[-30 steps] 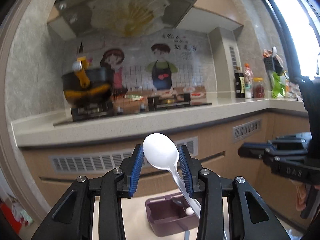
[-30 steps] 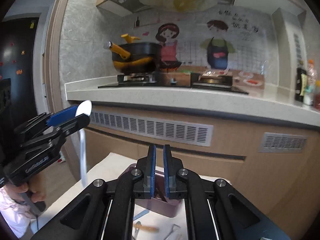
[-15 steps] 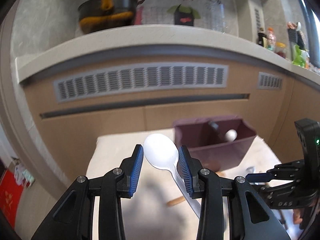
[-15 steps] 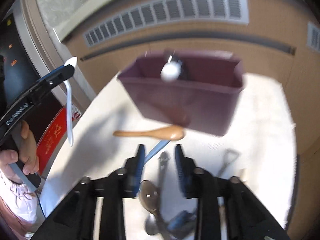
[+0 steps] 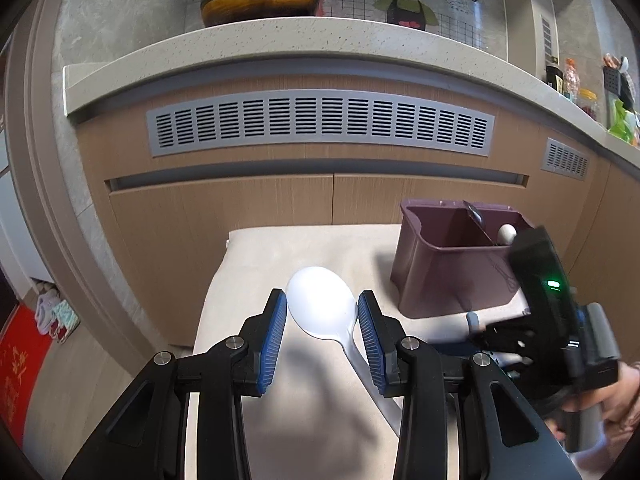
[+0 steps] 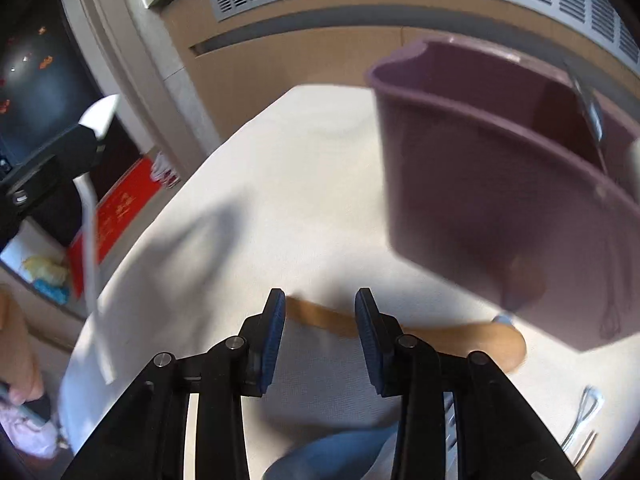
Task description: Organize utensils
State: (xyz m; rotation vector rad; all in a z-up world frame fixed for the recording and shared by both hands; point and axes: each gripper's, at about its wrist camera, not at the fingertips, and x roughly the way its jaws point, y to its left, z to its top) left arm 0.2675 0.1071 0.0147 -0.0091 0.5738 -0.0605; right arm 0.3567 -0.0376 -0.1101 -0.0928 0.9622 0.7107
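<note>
My left gripper (image 5: pixel 322 314) is shut on a white plastic spoon (image 5: pixel 320 300); the bowl sits between the blue pads and the handle runs back under the right finger. It hovers over the cream-covered table (image 5: pixel 256 264), left of the purple bin (image 5: pixel 448 280). My right gripper (image 6: pixel 320 304) is open and points down at a wooden spoon (image 6: pixel 496 340). The spoon's handle lies on the cloth across the gap between the pads, which do not press on it. The bin (image 6: pixel 480 200) stands just beyond, with a metal utensil (image 6: pixel 588 112) in it.
A blue-handled utensil (image 6: pixel 340 452) and a wire utensil (image 6: pixel 584 412) lie on the cloth near the right gripper. Wooden cabinet fronts (image 5: pixel 248 208) and a stone counter (image 5: pixel 280 40) rise behind the table. A hand (image 6: pixel 16 344) holds the left gripper at the table's left edge.
Both grippers came down from facing the stove counter to just above the table. The right gripper's jaws went from shut to open. The white spoon stayed in the left gripper.
</note>
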